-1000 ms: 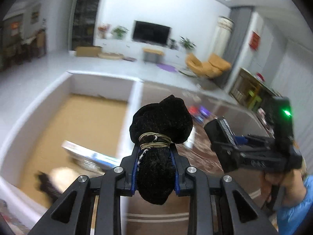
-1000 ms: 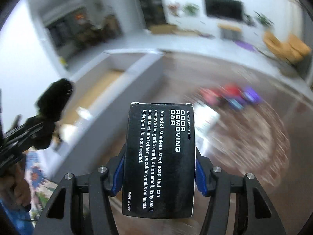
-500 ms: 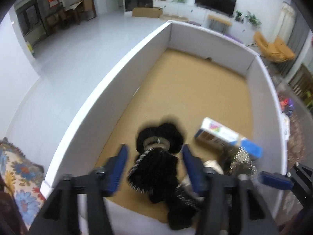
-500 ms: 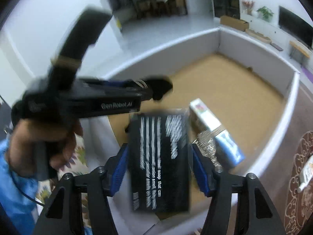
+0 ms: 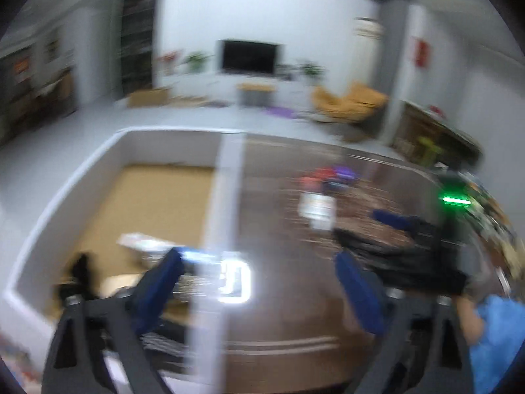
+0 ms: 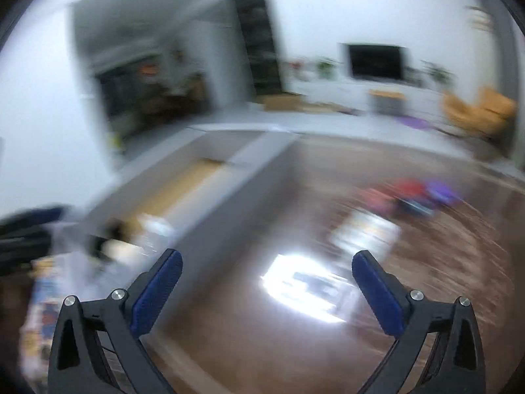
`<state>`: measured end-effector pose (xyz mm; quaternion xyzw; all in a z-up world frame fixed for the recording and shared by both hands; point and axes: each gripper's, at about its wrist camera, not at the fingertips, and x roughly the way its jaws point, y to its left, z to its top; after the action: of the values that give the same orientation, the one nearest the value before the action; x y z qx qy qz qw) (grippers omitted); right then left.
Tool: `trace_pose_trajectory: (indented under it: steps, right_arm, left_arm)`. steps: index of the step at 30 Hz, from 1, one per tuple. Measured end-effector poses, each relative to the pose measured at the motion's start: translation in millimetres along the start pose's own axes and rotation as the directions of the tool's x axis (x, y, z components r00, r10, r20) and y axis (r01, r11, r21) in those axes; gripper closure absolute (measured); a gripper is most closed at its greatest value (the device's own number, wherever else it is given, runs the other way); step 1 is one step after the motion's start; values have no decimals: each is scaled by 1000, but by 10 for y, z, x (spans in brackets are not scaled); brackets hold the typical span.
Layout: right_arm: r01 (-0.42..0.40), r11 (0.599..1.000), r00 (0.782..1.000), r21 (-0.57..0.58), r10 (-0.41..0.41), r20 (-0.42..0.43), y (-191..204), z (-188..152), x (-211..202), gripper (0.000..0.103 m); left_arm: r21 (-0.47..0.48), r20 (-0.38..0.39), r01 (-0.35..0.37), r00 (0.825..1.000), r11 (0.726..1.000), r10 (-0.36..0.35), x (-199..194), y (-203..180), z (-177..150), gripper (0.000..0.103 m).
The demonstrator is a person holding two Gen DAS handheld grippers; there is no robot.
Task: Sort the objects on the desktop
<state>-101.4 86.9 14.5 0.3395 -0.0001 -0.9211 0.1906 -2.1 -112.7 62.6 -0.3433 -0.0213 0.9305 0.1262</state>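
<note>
Both grippers, left gripper [image 5: 259,289] and right gripper [image 6: 267,290], are now opening wide and empty; a second ago they carried a black pouch and a black box. Remaining objects [image 6: 410,197] lie at 1 o'clock on the surface [image 6: 295,361]; the white box [image 5: 216,170] at 10 o'clock got the deliveries.

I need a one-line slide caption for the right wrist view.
Right gripper, jaws opening and empty, above the brown table beside the white box.
</note>
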Motion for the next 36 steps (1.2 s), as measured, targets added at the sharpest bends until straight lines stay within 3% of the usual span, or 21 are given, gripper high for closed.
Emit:
trace_pose_trajectory:
  steps: [2,4,6,8,11,14,19,36]
  right_arm:
    - [132,991,989,11,-131,-69,-475,-214,46,0]
    - [262,965,957,13,-258,-134,-927,-463,50,0]
    - [345,938,925,38,-334,-180,-1288,-668,0,0]
    - [374,925,914,71,-354,-197,-1532,-796,-112,0]
    - [382,919,910,97,-356,-213,-1648,-886,-160,0]
    - [366,928,907,78,-336,-253,-1522,-931,-98,0]
    - [331,939,919,92,-298,-258,-1486,-891,-4,0]
    - [331,939,919,94,-298,-258,-1458,-898,-50,0]
  left_arm:
    - [45,-30,69,997,997,-68,253,-484,-191,0]
    - [64,-97,84,992,994,-78,616,-739,-349,0]
    - [77,-176,51,984,996,-37,1095,-848,-510,0]
    - [86,-224,2,975,996,17,1502,-912,-558,0]
    - [71,-248,-46,967,996,62,1821,-872,-606,0]
    - [64,-236,-80,967,995,93,1975,-695,-474,0]
    - [104,-242,-101,962,989,124,2209,-651,-403,0]
    - [98,-245,-79,964,992,101,2182,-625,-489,0]
